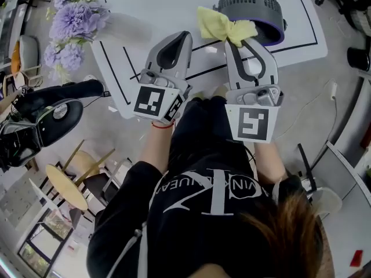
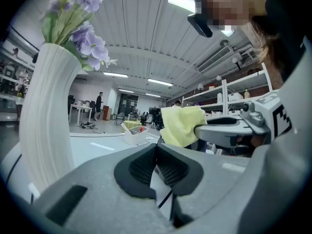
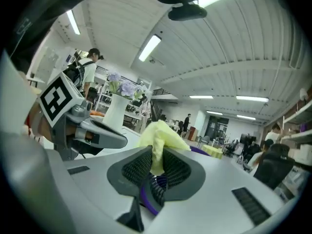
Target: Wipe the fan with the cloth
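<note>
The fan (image 1: 255, 13) is a round grey grille on a purple ring, lying on the white table (image 1: 156, 10) at the upper right of the head view. A yellow cloth (image 1: 223, 28) hangs bunched from my right gripper (image 1: 239, 38), which is shut on it just at the fan's near-left rim. In the right gripper view the cloth (image 3: 158, 140) sticks up between the pads, with the fan's purple rim (image 3: 146, 199) below. My left gripper (image 1: 181, 39) hovers over the table left of the fan, jaws closed together and empty; its own view shows the cloth (image 2: 180, 126) to the right.
A white ribbed vase (image 2: 46, 121) with purple flowers (image 1: 75, 25) stands on the table's left side. Black tape lines (image 1: 119, 74) mark the tabletop. A camera on a stand (image 1: 43, 117) sits at the left, stools (image 1: 72, 181) below it.
</note>
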Available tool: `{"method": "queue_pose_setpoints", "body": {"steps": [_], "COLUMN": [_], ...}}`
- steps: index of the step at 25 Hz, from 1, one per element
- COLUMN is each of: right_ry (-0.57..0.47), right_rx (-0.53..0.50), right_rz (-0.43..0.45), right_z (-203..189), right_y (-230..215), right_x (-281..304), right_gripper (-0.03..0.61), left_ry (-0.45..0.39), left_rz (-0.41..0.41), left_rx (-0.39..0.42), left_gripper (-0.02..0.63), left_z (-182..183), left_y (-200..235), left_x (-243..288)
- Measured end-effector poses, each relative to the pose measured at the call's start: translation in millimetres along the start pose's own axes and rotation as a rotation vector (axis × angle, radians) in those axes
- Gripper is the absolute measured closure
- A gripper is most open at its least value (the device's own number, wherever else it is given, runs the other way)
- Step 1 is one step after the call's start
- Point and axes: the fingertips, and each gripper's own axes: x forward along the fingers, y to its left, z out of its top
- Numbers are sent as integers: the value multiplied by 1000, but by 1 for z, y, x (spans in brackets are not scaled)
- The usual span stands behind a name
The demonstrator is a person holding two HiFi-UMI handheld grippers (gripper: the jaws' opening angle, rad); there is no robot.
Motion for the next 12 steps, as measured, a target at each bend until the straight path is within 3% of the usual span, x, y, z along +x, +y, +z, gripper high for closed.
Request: {"method": "queue_pose_setpoints", "body": {"steps": [4,8,12], "right_ry": [-21,83,165], "right_rx": [-56,-48,-78], "right_rz": [44,118,108], "right_z": [24,32,37], "right_y": [9,16,16], "right_x": [8,30,49], "right_gripper": [514,514,514], "left_ry": [-22,-30,-58], "left_rz": [13,13,6], "left_rx": [-11,-19,-19], "left_gripper": [603,603,603], "left_z": [7,13,31], "left_y": [4,15,28], "left_x": [-5,-6,-2]}}
